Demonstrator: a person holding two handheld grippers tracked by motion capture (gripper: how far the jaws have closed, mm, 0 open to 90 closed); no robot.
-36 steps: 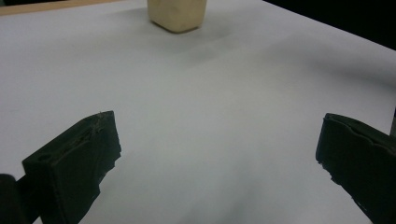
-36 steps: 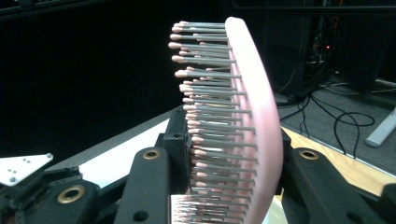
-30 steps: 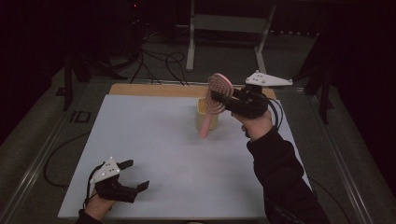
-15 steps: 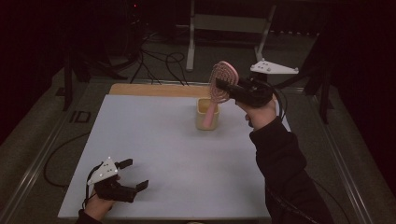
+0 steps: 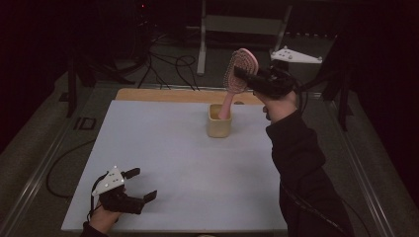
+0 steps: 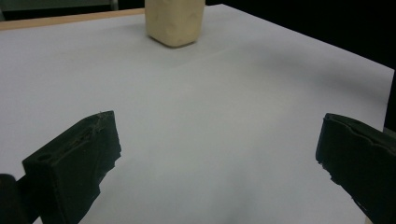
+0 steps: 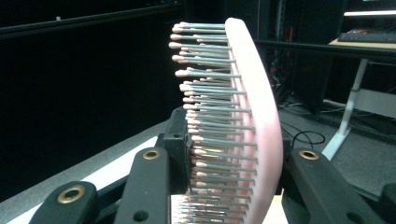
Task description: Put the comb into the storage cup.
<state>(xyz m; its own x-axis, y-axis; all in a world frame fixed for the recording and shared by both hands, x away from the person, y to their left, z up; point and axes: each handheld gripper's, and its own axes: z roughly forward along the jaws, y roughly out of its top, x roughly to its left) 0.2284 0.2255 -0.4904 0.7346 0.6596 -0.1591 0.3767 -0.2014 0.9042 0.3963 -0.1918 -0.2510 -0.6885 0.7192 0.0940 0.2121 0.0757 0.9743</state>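
R gripper [image 5: 247, 78] is pinching the pink hairbrush [image 5: 239, 69] by its head, fingers pressing on bristle side & smooth back. Brush is standing near-upright w/ handle tip dipping into the cream cup [image 5: 219, 121] at the far-middle of the bench [image 5: 163, 148]. Judging by that, the drop-in is about half done: handle is entering, letting go is left. L gripper [image 5: 141, 185] is idling near the front-left edge, fingers spread, holding nothing. Brush: oval plastic paddle, thin metal pins w/ pale ball tips [image 7: 219, 121]. Cup: squarish, rounded corners, matte. Bench top: flat pale sheet, wood strip behind.
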